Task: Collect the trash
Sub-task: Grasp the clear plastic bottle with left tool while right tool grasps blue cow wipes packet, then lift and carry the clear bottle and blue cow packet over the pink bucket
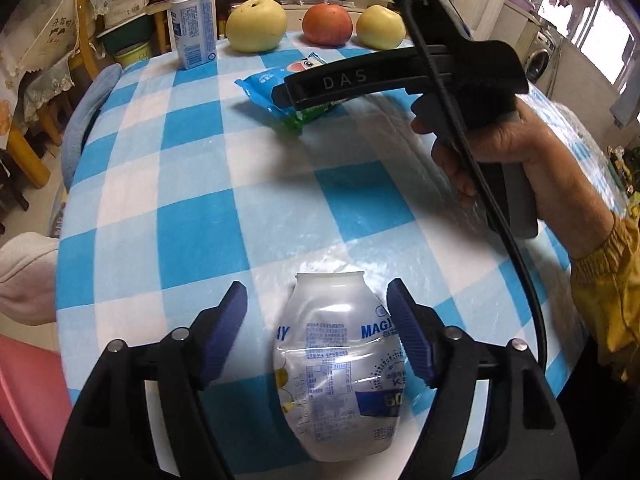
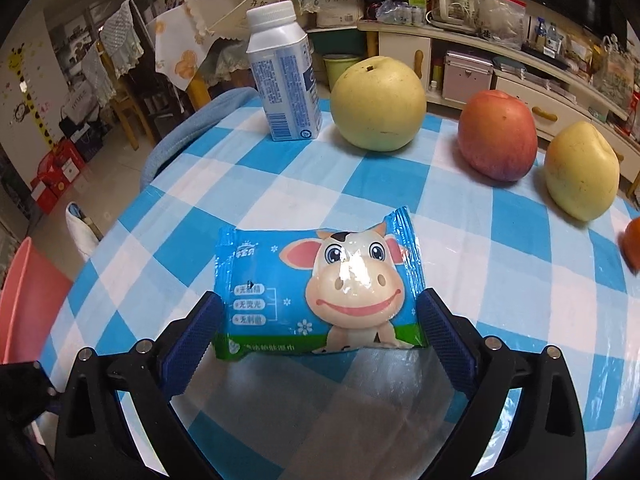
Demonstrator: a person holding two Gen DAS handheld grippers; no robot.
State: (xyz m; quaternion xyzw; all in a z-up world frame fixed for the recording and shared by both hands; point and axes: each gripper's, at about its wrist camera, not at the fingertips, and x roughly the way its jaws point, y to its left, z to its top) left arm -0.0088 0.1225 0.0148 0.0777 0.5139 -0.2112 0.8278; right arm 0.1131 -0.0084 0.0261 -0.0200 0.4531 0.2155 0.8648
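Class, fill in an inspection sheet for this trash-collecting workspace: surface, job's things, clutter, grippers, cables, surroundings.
Surface: table under a blue-and-white checked cloth with a clear plastic cover.
Job's things: crushed plastic bottle lying flat between the left fingers; cow-print wipes packet between the right fingers; upright milk carton at the far edge.
Clutter: two yellow-green pears and a red apple in a row; an orange item at the right view's edge, unidentifiable.
Grippers: left gripper open, apart from the bottle; right gripper at the packet's edges, grip uncertain.
Cables: black cable running along the right gripper's handle.
Surroundings: cluttered shelves, chairs, a pink stool.
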